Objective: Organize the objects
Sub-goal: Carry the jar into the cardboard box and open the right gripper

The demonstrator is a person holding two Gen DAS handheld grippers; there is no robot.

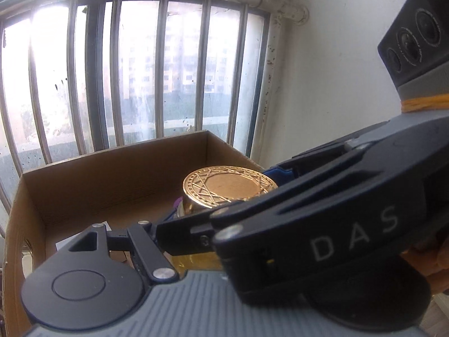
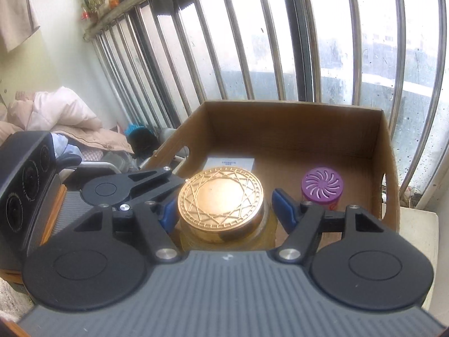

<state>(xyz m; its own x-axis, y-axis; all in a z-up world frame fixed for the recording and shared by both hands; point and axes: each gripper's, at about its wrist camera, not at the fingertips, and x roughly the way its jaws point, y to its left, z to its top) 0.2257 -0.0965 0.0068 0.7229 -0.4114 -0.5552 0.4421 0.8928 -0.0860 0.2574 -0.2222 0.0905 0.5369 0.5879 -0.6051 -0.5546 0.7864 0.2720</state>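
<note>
Gold-lidded jar (image 2: 221, 199) between right gripper (image 2: 228, 210) fingers (image 2: 283, 205) — over cardboard box (image 2: 291, 123).

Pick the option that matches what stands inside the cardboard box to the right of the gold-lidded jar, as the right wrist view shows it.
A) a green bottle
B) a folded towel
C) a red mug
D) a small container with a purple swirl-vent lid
D: the right wrist view shows a purple-lidded container standing in the cardboard box, right of the gold-lidded jar.

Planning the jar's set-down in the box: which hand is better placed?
Right. Its fingers already flank the gold-lidded jar above the cardboard box; the left gripper is only alongside.
</note>
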